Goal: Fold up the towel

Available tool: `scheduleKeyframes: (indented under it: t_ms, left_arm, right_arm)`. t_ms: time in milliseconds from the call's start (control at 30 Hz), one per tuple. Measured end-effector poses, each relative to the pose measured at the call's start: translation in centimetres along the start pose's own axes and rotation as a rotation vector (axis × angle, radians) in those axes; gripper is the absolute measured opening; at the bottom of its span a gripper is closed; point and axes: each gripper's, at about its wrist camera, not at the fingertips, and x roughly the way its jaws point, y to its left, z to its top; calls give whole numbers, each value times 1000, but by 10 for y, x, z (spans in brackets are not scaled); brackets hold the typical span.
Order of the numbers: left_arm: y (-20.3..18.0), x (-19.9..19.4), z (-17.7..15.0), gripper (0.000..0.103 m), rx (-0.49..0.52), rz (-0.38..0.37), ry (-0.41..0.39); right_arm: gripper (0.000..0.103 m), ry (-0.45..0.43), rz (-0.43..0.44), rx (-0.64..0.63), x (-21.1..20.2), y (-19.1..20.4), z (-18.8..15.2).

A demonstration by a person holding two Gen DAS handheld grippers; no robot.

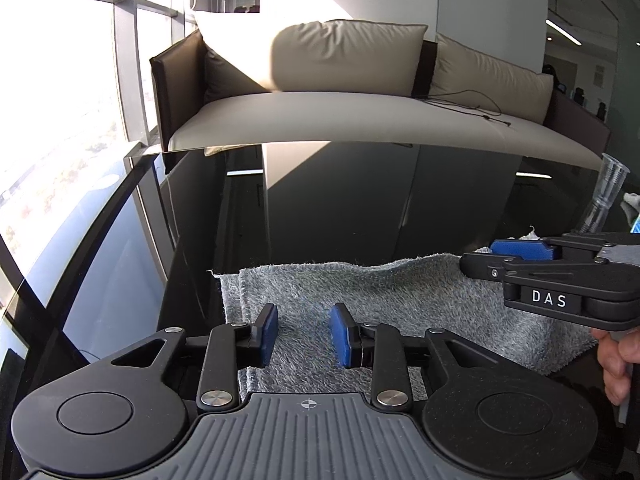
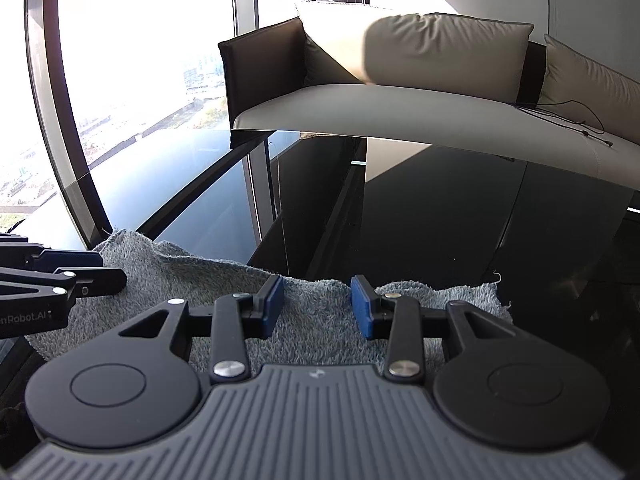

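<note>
Table: we log a glossy black tabletop (image 1: 360, 208), a sofa (image 1: 320, 112) beyond its far edge.
Towel: grey towel (image 1: 360, 292), folded, lying flat near the tabletop's near edge.
Left gripper (image 1: 303, 334): fingers released above our towel, nothing grasped.
Right gripper (image 2: 317, 306): fingers released, nothing grasped.

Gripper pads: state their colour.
Blue, set on black fingers; clearest in the left wrist view, above the grey towel.
</note>
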Motion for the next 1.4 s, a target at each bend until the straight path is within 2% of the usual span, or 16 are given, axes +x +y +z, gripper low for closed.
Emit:
scheduleKeyframes:
  t_ms: [333, 533, 833, 900, 1000, 1067, 1100, 1233, 1367, 1400]
  left_arm:
    - [-13, 10, 8, 29, -32, -85, -6]
    - [-21, 22, 14, 30, -51, -71, -6]
    - [-18, 24, 17, 32, -57, -37, -18]
    - [-12, 18, 15, 37, -48, -31, -18]
    - [-1, 10, 12, 39, -60, -28, -10]
    - [6, 3, 10, 42, -71, -25, -7]
    - [9, -1, 8, 50, -75, -23, -5]
    - [18, -17, -1, 56, -76, -15, 4]
    - [23, -32, -12, 73, -79, -2, 4]
    - [24, -35, -15, 73, -81, 1, 4]
  right_arm:
    - [40, 57, -53, 61, -13, -20, -2]
    - [40, 65, -86, 96, -28, -29, -10]
    - [40, 32, -130, 62, -61, -38, -29]
    - [41, 26, -141, 74, -65, -43, -31]
    - [52, 27, -150, 108, -71, -51, -35]
    - [52, 24, -152, 128, -76, -54, -38]
    - [52, 24, -154, 133, -77, -55, -39]
    - [53, 24, -160, 153, -82, -55, -43]
    - [53, 24, -161, 165, -88, -56, -47]
    - [53, 24, -162, 167, -90, -56, -49]
